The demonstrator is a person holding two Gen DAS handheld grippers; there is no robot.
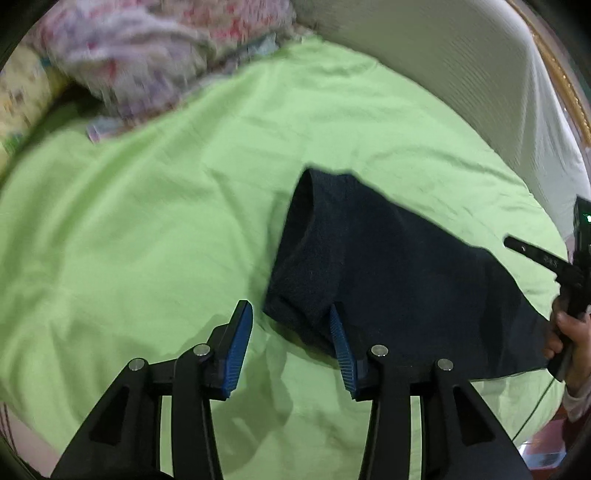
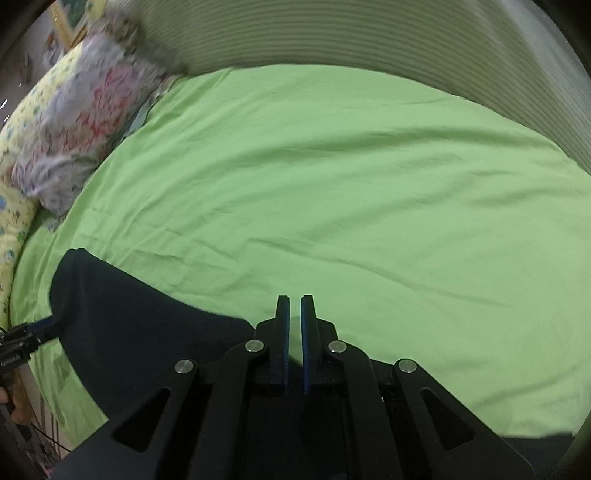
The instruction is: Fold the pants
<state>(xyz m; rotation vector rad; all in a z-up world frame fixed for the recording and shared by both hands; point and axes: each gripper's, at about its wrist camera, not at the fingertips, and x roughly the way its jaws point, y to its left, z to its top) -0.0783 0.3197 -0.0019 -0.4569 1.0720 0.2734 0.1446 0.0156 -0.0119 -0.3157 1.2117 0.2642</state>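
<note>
Dark navy pants (image 1: 391, 266) lie on a green bed sheet (image 1: 155, 229), one end bunched and raised at the left. My left gripper (image 1: 290, 314) is open and empty, its right finger (image 1: 341, 347) touching the near edge of the pants. In the right wrist view the pants (image 2: 140, 332) lie low left and run under my right gripper (image 2: 294, 306). Its jaws are nearly closed with a thin gap, and no cloth shows between the pads. The right gripper also shows in the left wrist view (image 1: 546, 258), at the far right, held by a hand.
A floral pillow (image 2: 77, 122) and a yellow patterned blanket (image 2: 14, 206) lie at the bed's left end. A white ribbed headboard (image 2: 332, 33) runs along the far side. The green sheet (image 2: 332, 184) stretches beyond the pants.
</note>
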